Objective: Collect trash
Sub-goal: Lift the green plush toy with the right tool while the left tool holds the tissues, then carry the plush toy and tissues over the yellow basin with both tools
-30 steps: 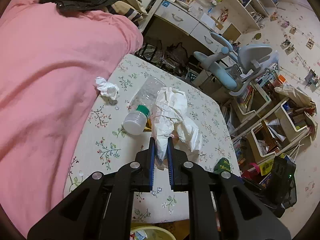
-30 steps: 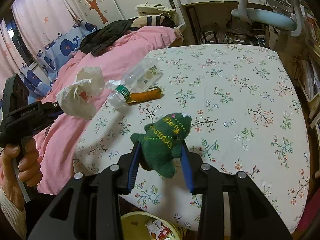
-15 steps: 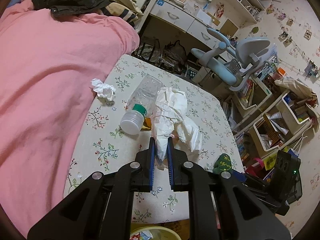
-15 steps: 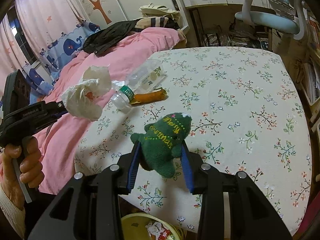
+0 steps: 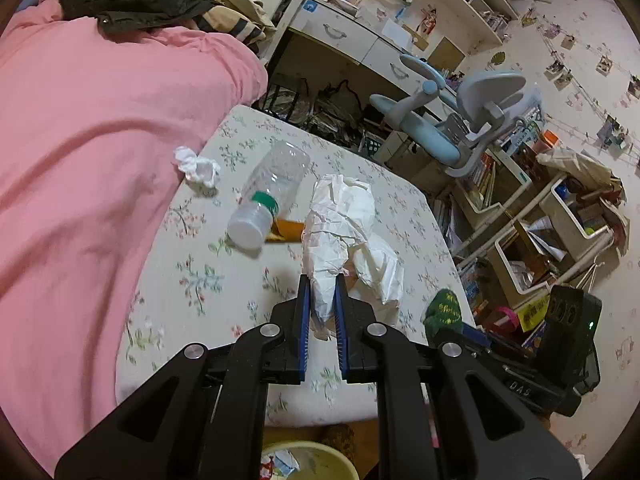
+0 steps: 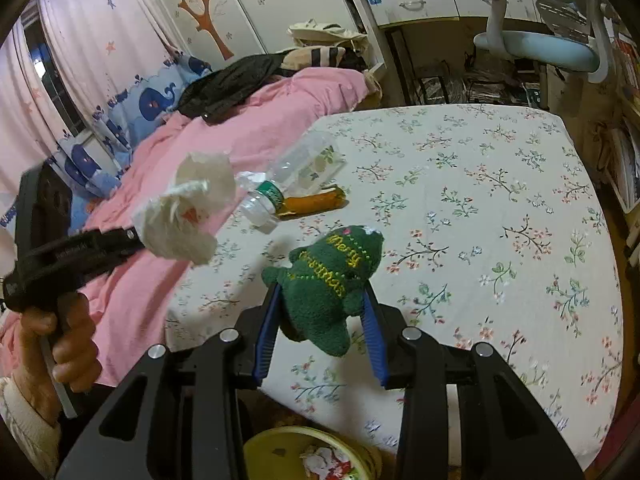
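Both grippers have drifted back toward the desk's (image 6: 500, 184) near edge: left gripper (image 5: 323, 300) pinching white wrapper (image 5: 340, 216), right gripper (image 6: 322, 316) clamping green plush (image 6: 328, 276), above the bin (image 6: 280, 446).

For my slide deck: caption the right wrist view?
Right gripper holds a green plush above a yellow bin; left gripper holds tissue.

left gripper (image 5: 323, 300): drawn back toward the near edge of the table (image 5: 192, 280); the clamped white tissue wad (image 5: 340, 220) now hangs further from the bottle (image 5: 272, 188)
left view: yellow bin (image 5: 308, 462) shows more at the bottom edge
right gripper (image 6: 323, 316): pulled back and raised a little with the green plush (image 6: 328, 280); more of the yellow bin (image 6: 312, 456) shows below it
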Available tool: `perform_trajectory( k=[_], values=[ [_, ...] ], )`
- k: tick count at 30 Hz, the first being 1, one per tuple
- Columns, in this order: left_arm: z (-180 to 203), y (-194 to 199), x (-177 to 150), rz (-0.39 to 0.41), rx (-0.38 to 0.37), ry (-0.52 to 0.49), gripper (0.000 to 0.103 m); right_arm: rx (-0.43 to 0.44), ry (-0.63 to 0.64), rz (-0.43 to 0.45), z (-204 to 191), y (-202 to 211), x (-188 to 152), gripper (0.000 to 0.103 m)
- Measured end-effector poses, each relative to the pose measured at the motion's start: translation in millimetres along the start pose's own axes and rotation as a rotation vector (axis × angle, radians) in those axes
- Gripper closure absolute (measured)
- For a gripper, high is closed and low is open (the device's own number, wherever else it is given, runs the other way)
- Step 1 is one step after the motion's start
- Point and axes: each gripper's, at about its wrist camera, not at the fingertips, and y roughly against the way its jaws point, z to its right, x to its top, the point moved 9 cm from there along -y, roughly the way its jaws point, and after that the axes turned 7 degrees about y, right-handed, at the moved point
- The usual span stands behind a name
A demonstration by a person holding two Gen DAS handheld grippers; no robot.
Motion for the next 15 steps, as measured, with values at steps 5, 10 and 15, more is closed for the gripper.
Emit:
perform_trajectory(
  k=[5, 10, 15],
  values=[
    [1.4, 8.7, -16.3, -0.006, -0.005, -0.001, 0.092, 0.018, -0.012, 0.007, -13.8, 8.0, -15.1, 0.064],
    [1.4, 20.2, -28.8, 0.001, -0.018, 0.001, 0.092, 0.023, 0.004, 0.022, -27.2, 18.7, -28.4, 0.064],
    [7.1, 32.5, -39.3, 0.015, -0.04, -0.006, 0.092, 0.042, 0.008, 0.042, -35.2, 27.4, -34.3, 0.064]
  ],
)
